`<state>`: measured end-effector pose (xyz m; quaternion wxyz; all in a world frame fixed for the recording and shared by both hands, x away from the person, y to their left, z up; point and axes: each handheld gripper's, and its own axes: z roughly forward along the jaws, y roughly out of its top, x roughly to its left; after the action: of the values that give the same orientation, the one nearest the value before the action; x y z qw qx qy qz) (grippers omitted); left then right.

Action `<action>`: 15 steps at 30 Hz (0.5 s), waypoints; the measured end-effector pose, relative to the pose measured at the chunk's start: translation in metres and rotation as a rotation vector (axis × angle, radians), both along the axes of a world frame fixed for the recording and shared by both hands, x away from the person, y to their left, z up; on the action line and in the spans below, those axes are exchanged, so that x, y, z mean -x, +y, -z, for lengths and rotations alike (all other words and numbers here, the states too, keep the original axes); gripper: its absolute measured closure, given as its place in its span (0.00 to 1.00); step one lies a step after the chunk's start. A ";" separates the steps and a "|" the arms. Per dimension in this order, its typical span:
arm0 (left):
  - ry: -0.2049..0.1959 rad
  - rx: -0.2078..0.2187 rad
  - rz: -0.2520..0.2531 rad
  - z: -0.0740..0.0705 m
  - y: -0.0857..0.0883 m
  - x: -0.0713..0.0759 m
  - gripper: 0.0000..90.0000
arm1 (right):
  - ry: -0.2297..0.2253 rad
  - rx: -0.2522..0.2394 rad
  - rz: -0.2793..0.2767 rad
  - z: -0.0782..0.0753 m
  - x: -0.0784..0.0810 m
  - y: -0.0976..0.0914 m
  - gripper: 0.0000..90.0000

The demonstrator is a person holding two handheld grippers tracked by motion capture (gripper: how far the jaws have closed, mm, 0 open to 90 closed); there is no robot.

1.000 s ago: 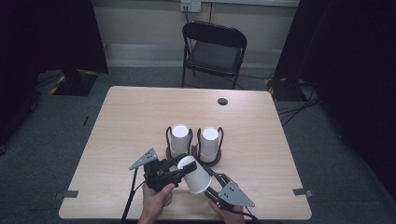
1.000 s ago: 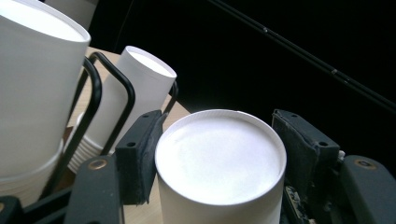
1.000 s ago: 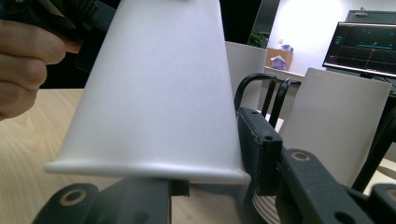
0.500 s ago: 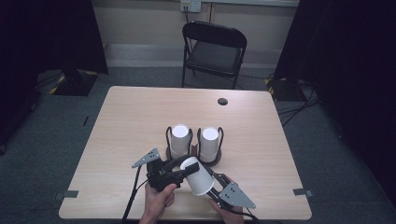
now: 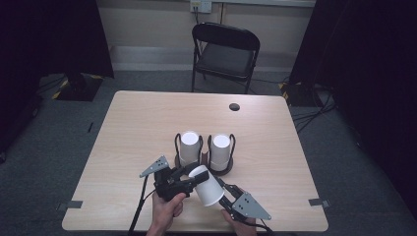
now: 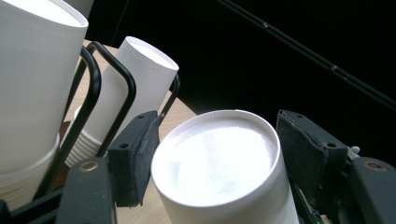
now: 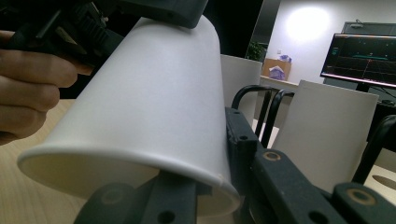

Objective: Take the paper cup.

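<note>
Even overhead light falls on the tabletop (image 5: 147, 128) — the room around it stays dark. Soft shadows beside the paper cup (image 6: 219, 163), whose white bottom glares; close parts blur.

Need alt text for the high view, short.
Over a light wooden table, a person's two hands hold tongs around one tilted white paper cup: the left tongs at its closed base, jaws just opening, the right tongs at its rim end, jaws just closing. Behind stand two black wire holders of stacked white cups and a folding chair.
</note>
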<state>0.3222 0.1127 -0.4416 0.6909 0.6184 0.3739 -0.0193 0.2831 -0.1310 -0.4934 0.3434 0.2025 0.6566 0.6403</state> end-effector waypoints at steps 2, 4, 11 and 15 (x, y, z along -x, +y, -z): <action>0.000 -0.004 -0.005 0.000 0.000 0.000 0.35 | 0.004 0.000 0.000 0.000 0.000 0.000 0.93; 0.005 -0.004 -0.012 0.001 0.001 -0.001 0.35 | 0.011 0.001 0.000 -0.001 0.000 -0.001 0.93; -0.021 -0.034 -0.036 -0.001 0.002 -0.001 0.37 | 0.033 0.004 0.007 -0.004 0.000 -0.003 0.96; -0.059 -0.081 -0.047 -0.003 0.001 0.000 0.36 | 0.046 0.017 0.001 -0.006 0.000 -0.004 0.96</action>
<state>0.3221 0.1139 -0.4387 0.6763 0.6372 0.3684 0.0306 0.2828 -0.1347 -0.4876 0.3301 0.2148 0.6695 0.6298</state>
